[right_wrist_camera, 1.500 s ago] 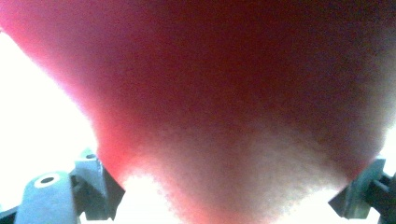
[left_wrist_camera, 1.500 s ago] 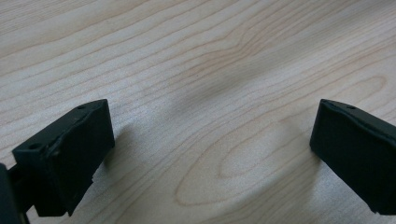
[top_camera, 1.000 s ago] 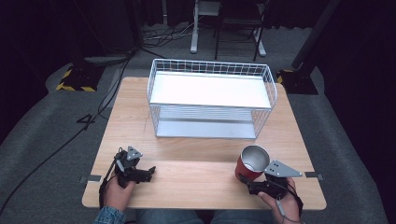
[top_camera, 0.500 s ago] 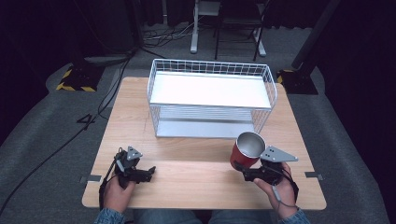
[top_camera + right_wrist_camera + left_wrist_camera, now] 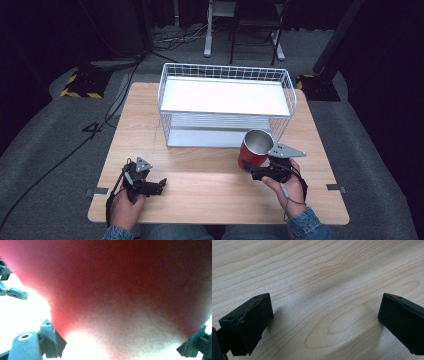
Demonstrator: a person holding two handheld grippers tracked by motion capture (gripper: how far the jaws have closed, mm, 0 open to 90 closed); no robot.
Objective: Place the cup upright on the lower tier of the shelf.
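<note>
Holding the red cup (image 5: pixel 254 150) clamped in the right tool (image 5: pixel 260 173), jaws squeezing its lower wall. In the right gripper view the cup's red side (image 5: pixel 120 290) is pressed right up against the camera. Cup is riding tilted, open steel mouth up and leaning toward the wire basket (image 5: pixel 225 75), base just above the desk (image 5: pixel 200 175). Long axis is running roughly upright, leaning away from me.

Key relation: basket is sitting directly beyond the cup, its front wall just behind the rim. Two levels there: white top shelf (image 5: pixel 225 96) and a lower shelf (image 5: pixel 215 135) behind the front wire. I'm judging the cup is going into one of them; the top rim is what's standing in the way, so lift has to clear it first.

Left tool (image 5: pixel 156 186) is resting low on the near-left desk, jaws apart, nothing between them, bare wood grain (image 5: pixel 324 302) underneath. It's well apart from the cup; right hand (image 5: pixel 290 187) is the nearer one.
</note>
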